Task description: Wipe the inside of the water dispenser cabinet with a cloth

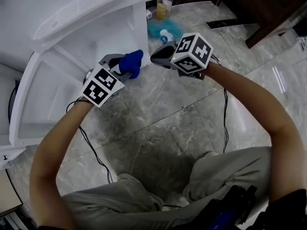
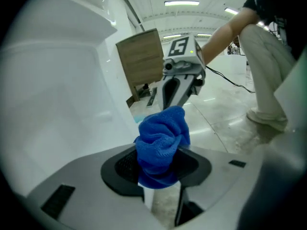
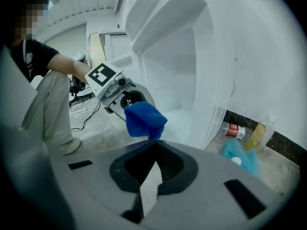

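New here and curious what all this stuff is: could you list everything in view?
cabinet: one, white, open, left
blue cloth: one, blue, held by left gripper
teal cloth: one, teal, floor beside cabinet
yellowish bottle: one, yellow, floor beside cabinet
red-labelled bottle: one, red label, lying beside it
wooden furniture: one, brown, far right
cables: two, black, trailing over floor
left gripper: one, grey, shut on blue cloth
right gripper: one, grey, shut, empty

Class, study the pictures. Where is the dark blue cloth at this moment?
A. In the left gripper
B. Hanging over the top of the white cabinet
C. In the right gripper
A: the dark blue cloth is bunched between the jaws of the left gripper, while the right gripper is shut with nothing in it.
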Tool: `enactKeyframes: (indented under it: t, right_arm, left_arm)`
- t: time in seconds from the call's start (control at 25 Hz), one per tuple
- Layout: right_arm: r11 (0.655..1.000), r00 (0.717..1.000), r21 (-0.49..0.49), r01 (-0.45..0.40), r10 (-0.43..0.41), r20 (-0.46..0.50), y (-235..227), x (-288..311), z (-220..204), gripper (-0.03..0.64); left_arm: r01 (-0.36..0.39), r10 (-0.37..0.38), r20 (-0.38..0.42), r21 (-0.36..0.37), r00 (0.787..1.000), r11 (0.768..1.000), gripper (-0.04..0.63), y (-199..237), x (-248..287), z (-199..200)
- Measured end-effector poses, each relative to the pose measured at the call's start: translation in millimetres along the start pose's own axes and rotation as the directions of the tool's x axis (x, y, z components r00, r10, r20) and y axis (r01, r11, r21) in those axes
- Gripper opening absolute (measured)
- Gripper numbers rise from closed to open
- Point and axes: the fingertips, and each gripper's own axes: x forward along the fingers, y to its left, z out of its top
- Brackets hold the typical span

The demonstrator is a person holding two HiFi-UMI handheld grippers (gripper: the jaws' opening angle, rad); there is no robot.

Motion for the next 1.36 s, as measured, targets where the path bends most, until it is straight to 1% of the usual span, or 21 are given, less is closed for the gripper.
enactKeyframes:
  t: [0.08,0.16,0.32,0.44,0.56,0.76,0.88,1.12,1.36]
  right_arm:
    - [1.000,1.000,-0.015,-0.012,0.011,-0.028,5.5,0.5,-5.3,-0.002]
    - [0.999,0.998,-0.024,-0.031,0.029,-0.058,12.4,2.0,-12.8,-0.002]
    - [0.996,0.991,-0.051,-0.074,0.067,-0.117,28.2,5.2,-25.7,-0.002]
    - [0.993,0.985,-0.073,-0.096,0.085,-0.149,36.0,4.9,-28.4,-0.002]
    - [0.992,0.983,-0.076,-0.104,0.091,-0.156,36.3,2.2,-29.0,-0.002]
    - [0.991,0.978,-0.071,-0.112,0.097,-0.187,35.4,0.1,-43.0,-0.002]
    - [0.989,0.974,-0.073,-0.125,0.109,-0.201,37.3,1.3,-47.7,-0.002]
    - [0.987,0.974,-0.079,-0.142,0.124,-0.190,41.2,4.8,-41.0,-0.002]
    - [0.986,0.968,-0.089,-0.143,0.120,-0.222,43.8,4.1,-53.2,-0.002]
  left_arm:
    - [0.047,-0.047,-0.021,0.007,0.999,0.999,0.153,-18.3,-4.5,-10.4]
    - [0.076,-0.075,-0.031,0.010,0.997,0.997,0.153,-29.5,-8.6,-19.1]
    - [0.087,-0.088,-0.058,-0.016,0.994,0.996,0.153,-32.0,-4.3,-37.2]
    - [0.100,-0.100,-0.067,-0.012,0.993,0.995,0.153,-32.9,1.4,-39.9]
    - [0.123,-0.122,-0.067,0.001,0.990,0.992,0.153,-37.7,7.5,-34.6]
    - [0.157,-0.156,-0.074,0.014,0.985,0.987,0.153,-49.3,12.9,-34.0]
    - [0.171,-0.168,-0.084,0.025,0.982,0.985,0.153,-54.3,16.4,-36.2]
    - [0.192,-0.187,-0.102,0.038,0.977,0.981,0.153,-60.8,20.9,-41.4]
    - [0.208,-0.202,-0.110,0.046,0.973,0.977,0.153,-65.2,24.4,-45.3]
